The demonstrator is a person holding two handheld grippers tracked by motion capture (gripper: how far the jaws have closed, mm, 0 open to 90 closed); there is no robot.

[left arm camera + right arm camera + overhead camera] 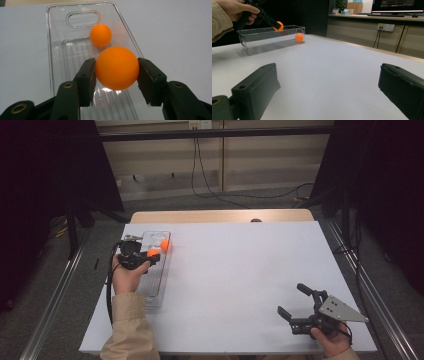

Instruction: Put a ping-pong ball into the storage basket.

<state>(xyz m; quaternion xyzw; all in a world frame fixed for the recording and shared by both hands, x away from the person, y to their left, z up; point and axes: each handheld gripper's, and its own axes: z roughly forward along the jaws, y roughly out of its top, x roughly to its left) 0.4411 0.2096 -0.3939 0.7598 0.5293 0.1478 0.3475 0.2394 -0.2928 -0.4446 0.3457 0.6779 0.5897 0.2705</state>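
Observation:
My left gripper (116, 68) is shut on an orange ball (117, 68), held just above a clear plastic bin (56, 50). A second orange ball (100, 35) lies inside the bin at its far end. From above, the left gripper (153, 253) hovers over the bin (156, 285) at the table's left side, with the held ball (152, 253) near the lying ball (164, 245). My right gripper (295, 301) stands open and empty near the front right corner; its own camera shows wide jaws (329, 92) over bare table, the bin (262, 42) far off.
A white board (235, 280) covers the table, with a strip of wood (220, 216) showing at the far edge. Cables (210, 190) trail on the floor behind, and dark curtains stand on both sides.

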